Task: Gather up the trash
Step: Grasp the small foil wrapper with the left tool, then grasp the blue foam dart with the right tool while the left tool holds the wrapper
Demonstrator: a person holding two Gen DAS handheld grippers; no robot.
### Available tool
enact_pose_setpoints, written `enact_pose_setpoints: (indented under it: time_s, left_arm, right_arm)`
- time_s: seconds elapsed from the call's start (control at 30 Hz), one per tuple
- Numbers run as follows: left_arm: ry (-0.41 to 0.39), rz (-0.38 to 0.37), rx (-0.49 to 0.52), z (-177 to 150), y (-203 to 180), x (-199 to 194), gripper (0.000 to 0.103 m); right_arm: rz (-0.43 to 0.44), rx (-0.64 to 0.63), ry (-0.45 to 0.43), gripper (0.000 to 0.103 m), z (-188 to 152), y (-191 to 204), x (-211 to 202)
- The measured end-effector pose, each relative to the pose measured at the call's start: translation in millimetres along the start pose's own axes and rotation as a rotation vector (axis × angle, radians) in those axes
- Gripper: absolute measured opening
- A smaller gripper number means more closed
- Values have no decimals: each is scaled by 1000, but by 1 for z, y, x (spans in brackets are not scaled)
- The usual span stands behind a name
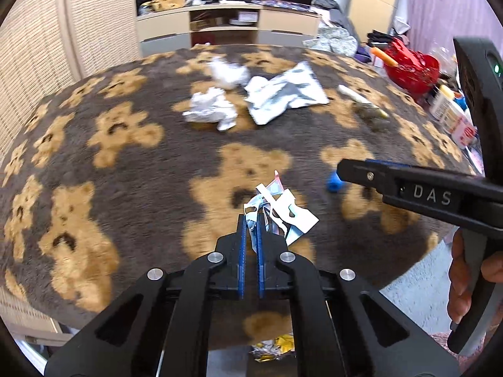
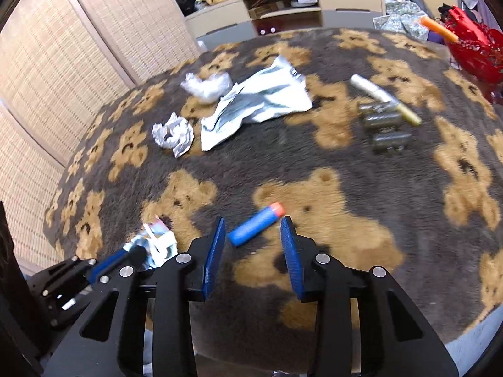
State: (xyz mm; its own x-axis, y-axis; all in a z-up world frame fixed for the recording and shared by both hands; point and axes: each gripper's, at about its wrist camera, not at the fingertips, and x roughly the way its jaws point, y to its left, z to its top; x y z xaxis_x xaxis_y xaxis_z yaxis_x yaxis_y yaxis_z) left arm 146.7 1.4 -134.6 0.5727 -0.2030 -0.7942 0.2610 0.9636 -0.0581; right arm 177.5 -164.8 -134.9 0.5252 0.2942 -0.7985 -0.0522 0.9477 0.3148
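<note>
A crumpled white-and-blue wrapper lies on the near part of the bear-patterned blanket, and the left gripper is clamped on its near end, blue pads pinching the paper between them. To its right, a blue foam dart with an orange tip lies on a tan bear; the right gripper stands over it with its jaws apart, the dart's blue end between the pads but not visibly pressed by either. In the left wrist view a hand holds the right gripper's handle at the right edge. Farther back on the blanket lie more scraps: a crumpled paper ball, a second white wad behind it, and a flattened silver-white bag just beside them. To the right sit a white and yellow tube and some dark green blocks touching it. A red basket stands at the far right edge, and a low shelf unit runs along the back wall.
</note>
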Motion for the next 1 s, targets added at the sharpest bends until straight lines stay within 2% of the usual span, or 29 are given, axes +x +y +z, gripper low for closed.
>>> enact_pose_setpoints:
  time_s: [0.13, 0.33, 0.5, 0.77, 1.0]
  left_arm:
    - [-1, 4, -4, 0, 12, 1, 5]
    - [1, -3, -13, 0, 17, 6, 5]
    - [-5, -8, -10, -1, 16, 5, 5]
    - [-6, -17, -16, 0, 17, 10, 5]
    - [-8, -22, -22, 3, 17, 14, 5]
  right_arm:
    - [-8, 3, 27, 38, 0, 8, 17]
    - [-39, -15, 7, 38, 5, 15, 25]
    - [-18, 22, -5, 39, 12, 11, 24]
    - [-94, 6, -34, 40, 19, 1, 14]
    - [-82, -6, -15, 36, 22, -1, 31]
